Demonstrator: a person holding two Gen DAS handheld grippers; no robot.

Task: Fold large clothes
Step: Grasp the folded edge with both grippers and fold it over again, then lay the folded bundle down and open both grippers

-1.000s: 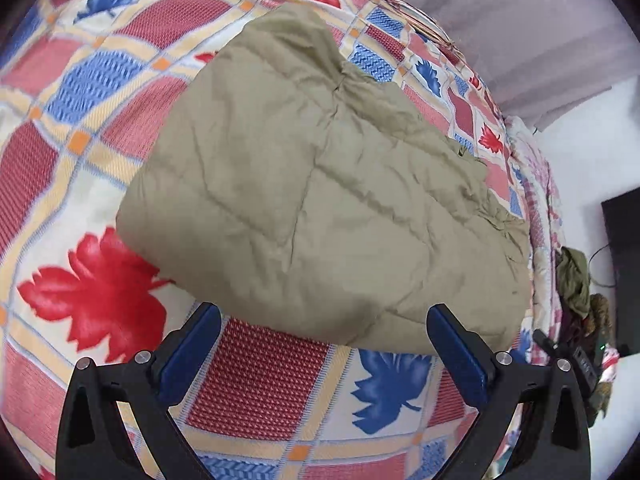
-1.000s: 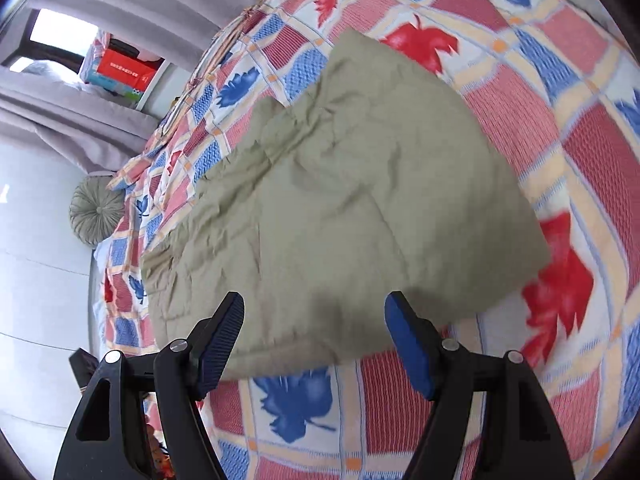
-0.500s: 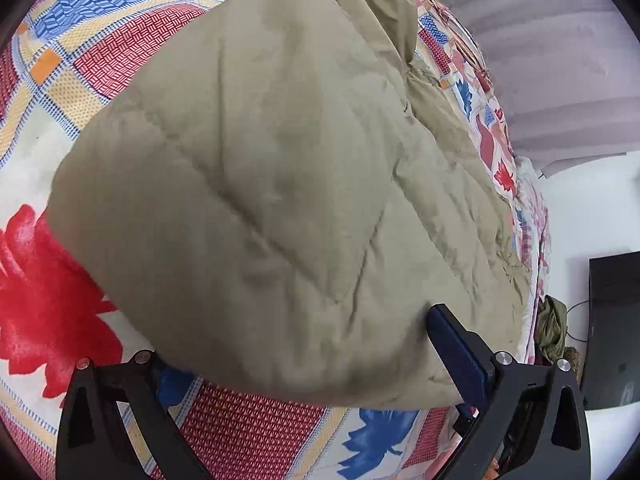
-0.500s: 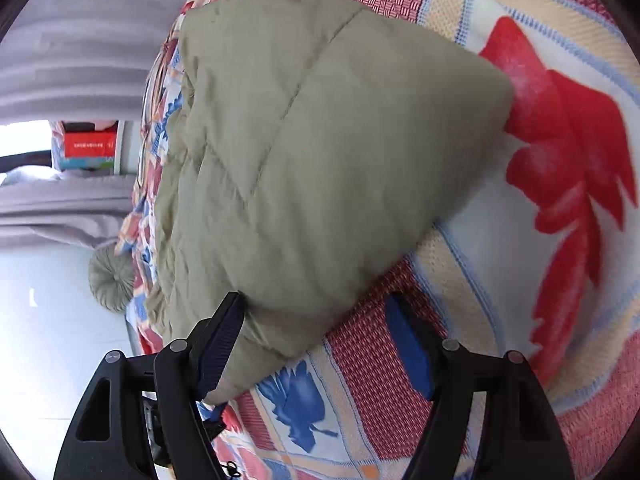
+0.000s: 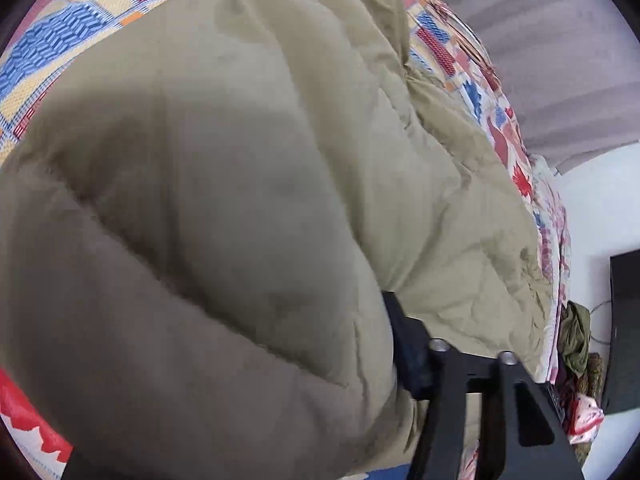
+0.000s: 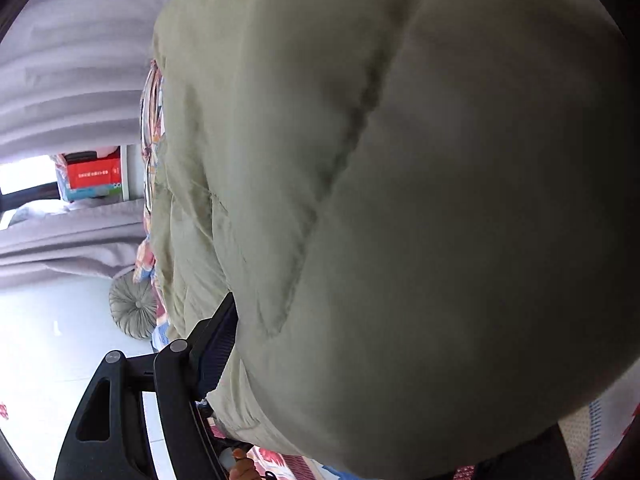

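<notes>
The padded olive garment lies part-folded on the patterned bedspread, its near edge bulging between both tools so that edge can be lifted for a further fold. The left gripper has just been closing, fingers pressed into the padding. The right gripper has narrowed slightly around the bulk; its grip cannot be confirmed.

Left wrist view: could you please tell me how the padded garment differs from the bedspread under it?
The padded garment is plain olive; the bedspread is patterned in red, blue and orange. The garment is puffy with stitched seams; the bedspread lies flatter. The garment fills most of the view; the bedspread shows only at its edges. Both are soft fabric.
</notes>
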